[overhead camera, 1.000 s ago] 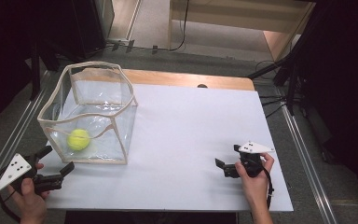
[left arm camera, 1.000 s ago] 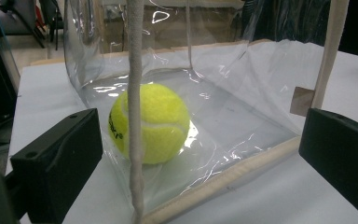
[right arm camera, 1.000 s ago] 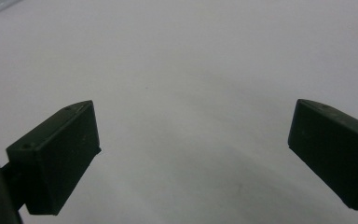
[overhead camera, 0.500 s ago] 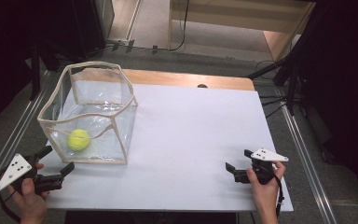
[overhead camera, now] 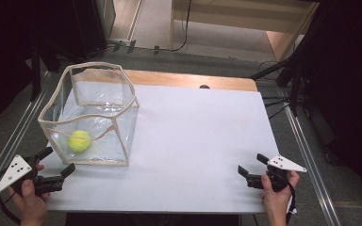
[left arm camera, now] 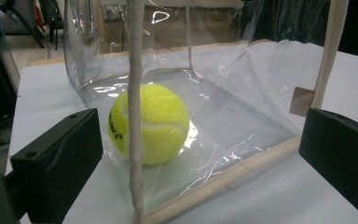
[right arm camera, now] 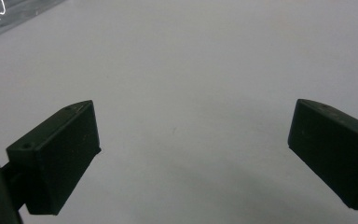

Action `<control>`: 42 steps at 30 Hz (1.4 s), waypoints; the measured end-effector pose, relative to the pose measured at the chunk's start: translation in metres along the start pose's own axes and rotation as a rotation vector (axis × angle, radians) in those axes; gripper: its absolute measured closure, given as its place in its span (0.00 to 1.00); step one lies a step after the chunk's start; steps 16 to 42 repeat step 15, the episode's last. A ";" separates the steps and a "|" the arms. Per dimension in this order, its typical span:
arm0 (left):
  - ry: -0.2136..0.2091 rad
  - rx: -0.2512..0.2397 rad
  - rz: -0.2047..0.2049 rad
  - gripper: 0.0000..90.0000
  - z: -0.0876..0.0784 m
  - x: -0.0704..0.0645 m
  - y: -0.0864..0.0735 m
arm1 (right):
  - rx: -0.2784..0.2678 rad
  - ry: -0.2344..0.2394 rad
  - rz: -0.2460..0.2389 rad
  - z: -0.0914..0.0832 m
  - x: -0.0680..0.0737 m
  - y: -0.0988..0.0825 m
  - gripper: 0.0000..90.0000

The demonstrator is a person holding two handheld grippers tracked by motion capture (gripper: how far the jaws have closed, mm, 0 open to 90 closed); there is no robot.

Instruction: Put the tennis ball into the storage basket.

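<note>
The left claw sits at the counter's near left corner, jaws wide apart and empty, aimed at the clear bag near the left edge, likely lining up a grab. A tennis ball rests inside it. The right claw, also wide open and empty, waits at the near right corner. The white counter is otherwise bare; dark room, grey floor.
</note>
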State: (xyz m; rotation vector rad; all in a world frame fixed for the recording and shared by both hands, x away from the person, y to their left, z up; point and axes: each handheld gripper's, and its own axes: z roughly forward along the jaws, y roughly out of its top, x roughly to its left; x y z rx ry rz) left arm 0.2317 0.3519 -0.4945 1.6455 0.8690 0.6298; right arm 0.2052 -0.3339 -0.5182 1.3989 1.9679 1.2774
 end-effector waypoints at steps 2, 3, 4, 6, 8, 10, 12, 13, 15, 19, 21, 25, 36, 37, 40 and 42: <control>0.000 -0.003 -0.006 0.00 0.000 0.000 0.000 | -0.013 -0.014 0.000 -0.003 -0.001 0.000 0.01; 0.001 -0.004 -0.009 0.00 0.000 0.000 0.000 | -0.013 -0.015 0.006 -0.005 -0.002 -0.001 0.01; 0.000 -0.005 -0.010 0.00 0.000 0.000 0.000 | -0.021 -0.018 0.013 -0.006 -0.004 -0.002 0.01; 0.000 -0.005 -0.010 0.00 0.000 0.000 0.000 | -0.041 -0.010 0.039 -0.007 -0.006 -0.004 0.01; 0.001 -0.005 -0.010 0.00 0.000 0.000 0.000 | -0.069 0.009 0.063 -0.007 -0.009 -0.006 0.01; 0.002 0.000 -0.006 0.00 0.000 0.000 0.000 | -0.073 -0.003 0.061 -0.006 -0.009 -0.007 0.01; 0.002 -0.002 -0.009 0.00 0.000 0.000 0.000 | -0.051 -0.015 0.040 -0.004 -0.006 -0.007 0.01; 0.002 -0.006 -0.014 0.00 0.000 0.000 0.000 | -0.044 -0.019 0.037 -0.002 -0.004 -0.006 0.01; 0.001 -0.002 -0.011 0.00 0.000 0.000 0.000 | -0.017 -0.026 0.038 0.000 -0.004 -0.006 0.01; 0.001 -0.002 -0.011 0.00 0.000 0.000 0.000 | -0.017 -0.026 0.038 0.000 -0.004 -0.006 0.01; 0.001 -0.002 -0.011 0.00 0.000 0.000 0.000 | -0.017 -0.026 0.038 0.000 -0.004 -0.006 0.01; 0.001 -0.002 -0.011 0.00 0.000 0.000 0.000 | -0.017 -0.026 0.038 0.000 -0.004 -0.006 0.01; 0.001 -0.002 -0.011 0.00 0.000 0.000 0.000 | -0.017 -0.026 0.038 0.000 -0.004 -0.006 0.01; 0.001 -0.002 -0.011 0.00 0.000 0.000 0.000 | -0.017 -0.026 0.038 0.000 -0.004 -0.006 0.01; 0.001 -0.002 -0.011 0.00 0.000 0.000 0.000 | -0.017 -0.026 0.038 0.000 -0.004 -0.006 0.01; 0.001 -0.002 -0.011 0.00 0.000 0.000 0.000 | -0.017 -0.026 0.038 0.000 -0.004 -0.006 0.01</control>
